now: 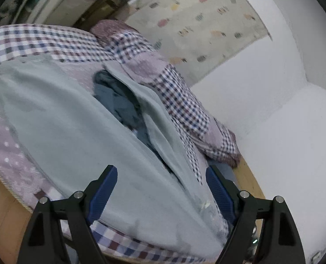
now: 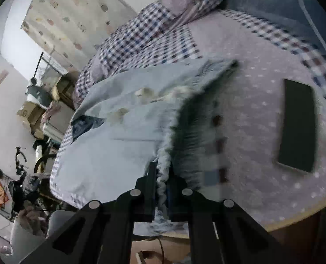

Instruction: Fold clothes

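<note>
A pale blue-grey garment [image 1: 70, 118] lies spread on the bed, with a dark blue inner part [image 1: 116, 101] showing in its opening. My left gripper [image 1: 161, 189] hangs open just above the garment's near end, its blue pads [image 1: 103, 193] wide apart and nothing between them. In the right wrist view the same pale garment [image 2: 110, 145] shows a ruffled edge [image 2: 165, 154]. My right gripper [image 2: 161, 180] is shut on that ruffled edge, and the cloth is lifted a little off the bed.
The bed carries a pink dotted and checked bedspread [image 2: 250, 114] and a checked quilt [image 1: 180, 101] heaped along the wall side. A dark phone [image 2: 298, 127] lies on the bedspread right of the garment. A white wall [image 1: 272, 110] flanks the bed. Cluttered furniture [image 2: 31, 114] stands beyond it.
</note>
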### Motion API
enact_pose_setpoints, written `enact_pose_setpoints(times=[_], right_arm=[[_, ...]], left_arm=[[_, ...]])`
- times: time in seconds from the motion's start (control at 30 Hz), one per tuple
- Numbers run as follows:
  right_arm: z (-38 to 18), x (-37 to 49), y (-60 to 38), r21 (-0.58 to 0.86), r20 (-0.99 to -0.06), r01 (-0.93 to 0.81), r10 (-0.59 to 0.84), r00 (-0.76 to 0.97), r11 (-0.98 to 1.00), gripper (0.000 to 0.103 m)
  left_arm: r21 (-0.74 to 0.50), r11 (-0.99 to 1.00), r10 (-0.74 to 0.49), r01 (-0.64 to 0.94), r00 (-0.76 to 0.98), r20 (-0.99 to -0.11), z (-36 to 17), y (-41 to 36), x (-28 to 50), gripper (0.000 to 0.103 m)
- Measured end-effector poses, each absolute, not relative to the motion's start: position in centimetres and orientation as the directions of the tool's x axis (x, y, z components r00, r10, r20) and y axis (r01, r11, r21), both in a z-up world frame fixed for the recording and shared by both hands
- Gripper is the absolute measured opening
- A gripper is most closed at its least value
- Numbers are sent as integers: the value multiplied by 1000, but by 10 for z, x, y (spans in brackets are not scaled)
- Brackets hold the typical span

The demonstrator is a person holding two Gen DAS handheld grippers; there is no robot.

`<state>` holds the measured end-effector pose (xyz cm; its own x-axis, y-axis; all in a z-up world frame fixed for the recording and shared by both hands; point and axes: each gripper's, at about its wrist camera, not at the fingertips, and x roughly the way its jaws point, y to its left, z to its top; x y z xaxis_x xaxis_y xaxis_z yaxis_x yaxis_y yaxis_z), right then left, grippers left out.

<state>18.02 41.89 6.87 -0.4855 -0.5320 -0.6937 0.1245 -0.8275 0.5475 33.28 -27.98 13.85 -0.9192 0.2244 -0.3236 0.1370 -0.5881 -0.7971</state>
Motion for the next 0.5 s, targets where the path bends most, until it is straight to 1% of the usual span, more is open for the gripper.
enact_pose_setpoints(times=[0.13,0.2,0.27,0.4,0.5], right_arm=[[23,172,415,451,-820,55,-438,-368,-891,9],[18,172,418,453,-828,17,-428,-361,-891,14],[25,176,425,449,-829,-13,-412,-379,-893,21],[41,192,434,385,-853,-62,-330,-405,-921,21],[52,213,449,386,-842,-80,-316,-436,-919,22]], left_arm=[[-813,-544,139,206,-934,-330,128,-322,352,86],[-820,-517,82,247,-939,-334,120,-347,365,86],[-828,-481,20,289,-940,-340,109,-373,380,86],[-848,-374,-54,376,-921,-385,74,-420,400,86],[-840,-328,-31,431,-894,-447,42,-439,396,86]])
